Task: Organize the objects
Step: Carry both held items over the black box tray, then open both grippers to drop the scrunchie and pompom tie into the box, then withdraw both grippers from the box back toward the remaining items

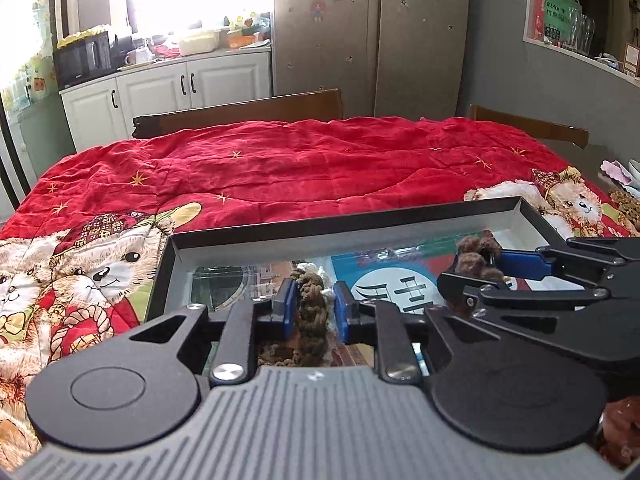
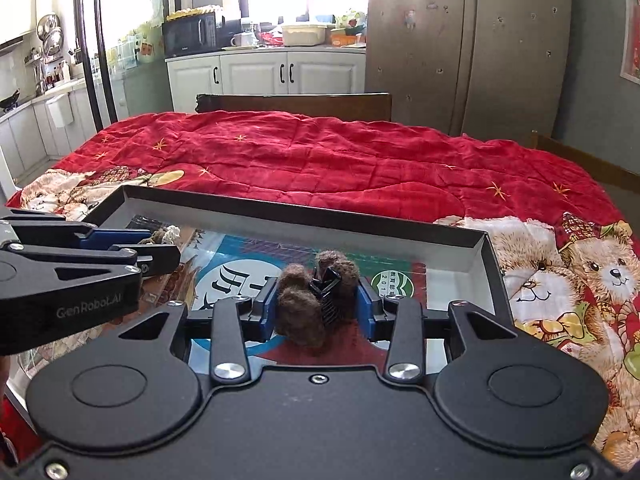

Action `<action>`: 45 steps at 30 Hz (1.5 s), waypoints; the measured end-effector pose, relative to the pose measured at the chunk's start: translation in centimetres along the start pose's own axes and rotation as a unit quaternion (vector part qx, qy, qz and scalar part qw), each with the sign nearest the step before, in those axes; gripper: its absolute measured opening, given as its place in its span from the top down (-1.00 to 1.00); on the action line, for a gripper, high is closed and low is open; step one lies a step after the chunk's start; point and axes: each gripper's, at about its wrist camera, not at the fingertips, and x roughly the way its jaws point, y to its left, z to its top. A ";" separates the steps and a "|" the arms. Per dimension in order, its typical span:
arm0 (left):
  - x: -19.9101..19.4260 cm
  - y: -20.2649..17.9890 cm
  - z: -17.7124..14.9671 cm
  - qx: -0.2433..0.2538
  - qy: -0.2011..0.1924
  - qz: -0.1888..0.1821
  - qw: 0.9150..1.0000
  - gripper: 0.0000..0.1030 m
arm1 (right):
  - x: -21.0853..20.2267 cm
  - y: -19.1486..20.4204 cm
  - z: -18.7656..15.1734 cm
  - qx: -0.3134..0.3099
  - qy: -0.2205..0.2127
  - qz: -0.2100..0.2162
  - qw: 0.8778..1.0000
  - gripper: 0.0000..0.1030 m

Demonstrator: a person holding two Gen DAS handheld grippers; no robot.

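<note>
Left claw: I saw my left claw (image 1: pixel 311 312) closed on a tan and white knitted scrunchie (image 1: pixel 312 300), its blue pads (image 1: pixel 285 308) pressed to either side of the yarn; in the right view the same claw (image 2: pixel 158 250) came in from nine o'clock.

Right claw: my right claw (image 2: pixel 316 304) was clamped around a brown fuzzy hair clip (image 2: pixel 316 300), the black comb teeth showing between two furry lobes; in the left view that claw (image 1: pixel 480 268) reached in from three o'clock.

Scrunchie: it hung between the left pads over the near left part of the tray; I could not tell whether its lower end touched the tray floor.

Hair clip: it sat between the right pads above the tray's right half, over the printed picture.

Tray: a shallow black tray (image 1: pixel 360 222) with a pale inner wall lay on the red quilt (image 1: pixel 280 168), and a glossy printed sheet with large characters (image 2: pixel 236 280) covered its floor.

Quilt: red with gold stars and teddy-bear prints, one bear (image 1: pixel 108 268) at nine o'clock of the tray and another (image 2: pixel 608 276) at three o'clock.

Background: white cabinets (image 2: pixel 264 72) and a microwave (image 2: pixel 192 34) stood at twelve o'clock, beyond the far edge of the quilt.
</note>
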 end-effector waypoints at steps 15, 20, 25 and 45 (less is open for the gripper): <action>-1.9 0.2 0.6 -0.010 -0.019 -0.006 1.000 -0.19 | -0.9 0.0 0.0 -0.001 -0.016 -0.009 1.000 -0.28; -3.0 0.6 0.8 -0.013 -0.026 -0.004 1.000 -0.20 | -2.1 0.4 0.2 -0.004 -0.029 -0.004 1.000 -0.29; -4.2 0.9 0.8 -0.013 -0.032 -0.002 0.999 -0.22 | -3.9 0.9 0.4 -0.011 -0.037 0.002 0.999 -0.29; -13.4 1.6 -2.4 0.032 -0.073 -0.020 0.997 -0.37 | -13.9 1.1 -2.3 -0.024 -0.057 0.014 0.998 -0.29</action>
